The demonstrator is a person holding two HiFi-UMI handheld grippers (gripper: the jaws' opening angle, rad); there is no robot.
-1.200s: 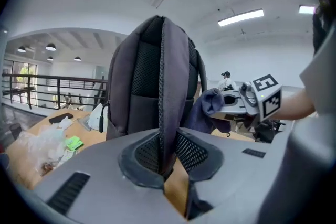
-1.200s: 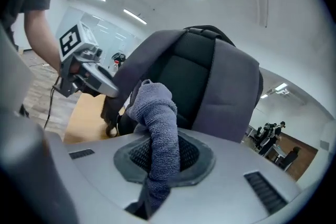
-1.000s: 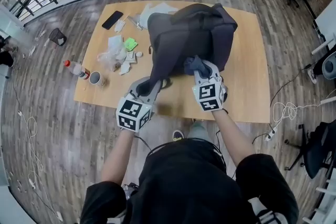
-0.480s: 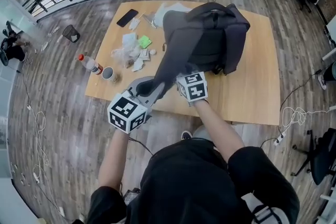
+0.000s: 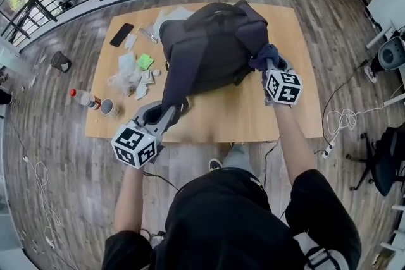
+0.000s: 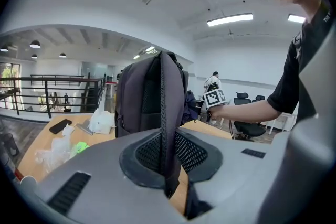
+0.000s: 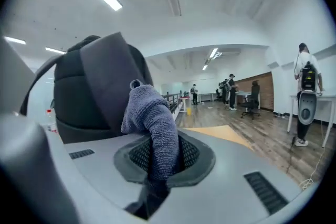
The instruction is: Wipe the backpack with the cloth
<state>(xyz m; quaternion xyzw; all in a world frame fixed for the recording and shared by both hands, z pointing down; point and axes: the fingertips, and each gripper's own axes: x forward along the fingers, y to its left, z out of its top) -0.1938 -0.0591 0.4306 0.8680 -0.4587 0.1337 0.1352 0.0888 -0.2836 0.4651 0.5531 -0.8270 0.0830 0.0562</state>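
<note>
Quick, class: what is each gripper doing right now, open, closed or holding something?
Left gripper: closed on the backpack strap.
Right gripper: closed on the cloth.

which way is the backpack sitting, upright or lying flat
Upright: in the left gripper view the backpack stands tall on the table, its strap running down from the top.

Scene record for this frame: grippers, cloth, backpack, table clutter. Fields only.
left gripper: shut on strap, which stretches from pack to jaws
right gripper: shut on cloth
cloth position: at the backpack right side in the head view, looks in contact
backpack: upright on table
clutter, table's left part: phone, bottle, cup
</note>
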